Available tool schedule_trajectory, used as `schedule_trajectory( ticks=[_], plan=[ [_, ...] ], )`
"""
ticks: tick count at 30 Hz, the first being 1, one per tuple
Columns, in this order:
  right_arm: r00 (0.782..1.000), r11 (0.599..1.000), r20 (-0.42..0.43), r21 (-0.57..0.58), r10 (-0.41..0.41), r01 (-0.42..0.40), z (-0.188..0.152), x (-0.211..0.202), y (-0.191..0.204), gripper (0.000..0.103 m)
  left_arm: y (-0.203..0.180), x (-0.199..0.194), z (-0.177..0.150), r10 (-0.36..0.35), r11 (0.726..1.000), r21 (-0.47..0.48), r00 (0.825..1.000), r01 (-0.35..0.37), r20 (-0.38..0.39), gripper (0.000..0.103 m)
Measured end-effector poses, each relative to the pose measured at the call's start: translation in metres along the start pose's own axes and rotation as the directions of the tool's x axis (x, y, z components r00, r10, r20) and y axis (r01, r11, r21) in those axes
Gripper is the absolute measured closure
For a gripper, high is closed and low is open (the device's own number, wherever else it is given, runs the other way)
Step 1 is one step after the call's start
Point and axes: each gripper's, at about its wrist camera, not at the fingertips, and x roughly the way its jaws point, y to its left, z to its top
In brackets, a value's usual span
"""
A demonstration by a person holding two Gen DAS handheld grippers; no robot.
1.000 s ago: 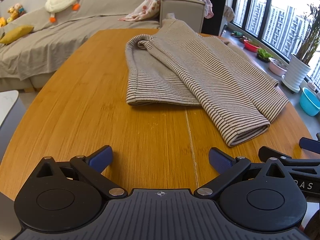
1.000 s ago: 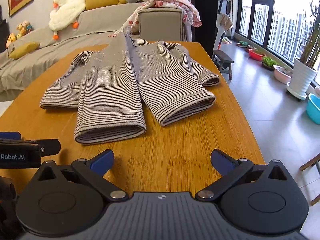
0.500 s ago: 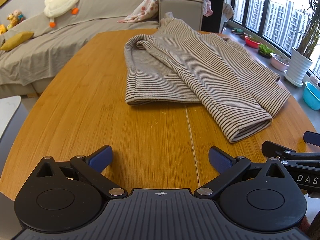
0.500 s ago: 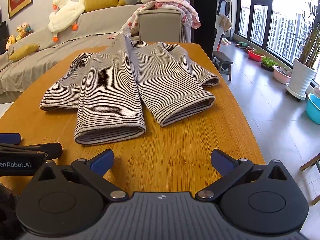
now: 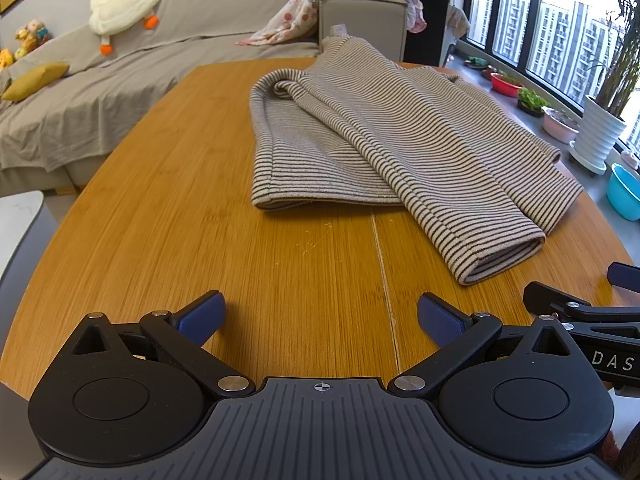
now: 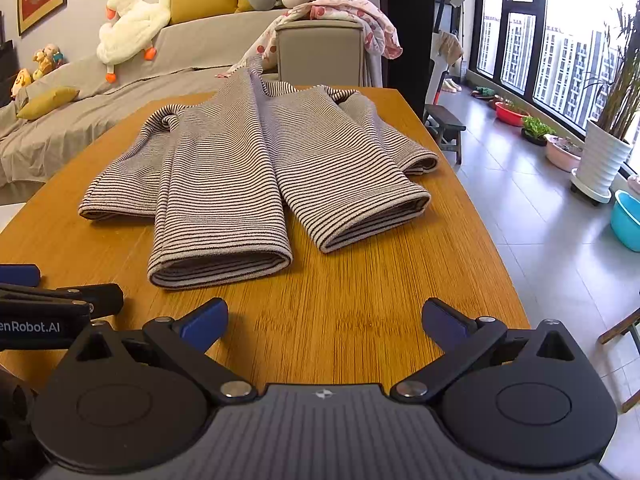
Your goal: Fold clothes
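A brown-and-cream striped garment (image 5: 384, 148) (image 6: 256, 168) lies on the wooden table (image 5: 168, 216) (image 6: 360, 300), its two sleeves folded over the body with the cuffs toward me. My left gripper (image 5: 320, 316) hovers open over bare wood, short of the garment's near hem. My right gripper (image 6: 325, 318) is also open, just in front of the two cuffs, holding nothing. Each view catches the other gripper at its side edge: the right gripper (image 5: 580, 312) in the left wrist view, the left gripper (image 6: 52, 300) in the right wrist view.
A grey sofa (image 5: 120, 80) with a plush duck (image 6: 132, 20) and yellow cushions stands behind the table. A grey armchair (image 6: 320, 52) draped with a pink cloth sits at the far end. Potted plants (image 6: 600, 148), a blue basin (image 6: 628, 220) and a small stool (image 6: 444, 120) line the window side.
Both grippers have shifted slightly; the garment sits a little lower and further right in the left wrist view. The garment itself has not moved, and both stay open.
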Motion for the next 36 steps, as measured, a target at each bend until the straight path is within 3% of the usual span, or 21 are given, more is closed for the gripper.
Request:
schedule_trajectory(
  ticks=[36],
  plan=[
    [1.000, 1.000, 0.020, 0.000, -0.010, 0.010, -0.0046, -0.0013, 0.0036, 0.000, -0.0001, -0.0003, -0.0007, 0.003, 1.000, -0.001, 1.000, -0.003, -0.002, 0.000]
  ],
)
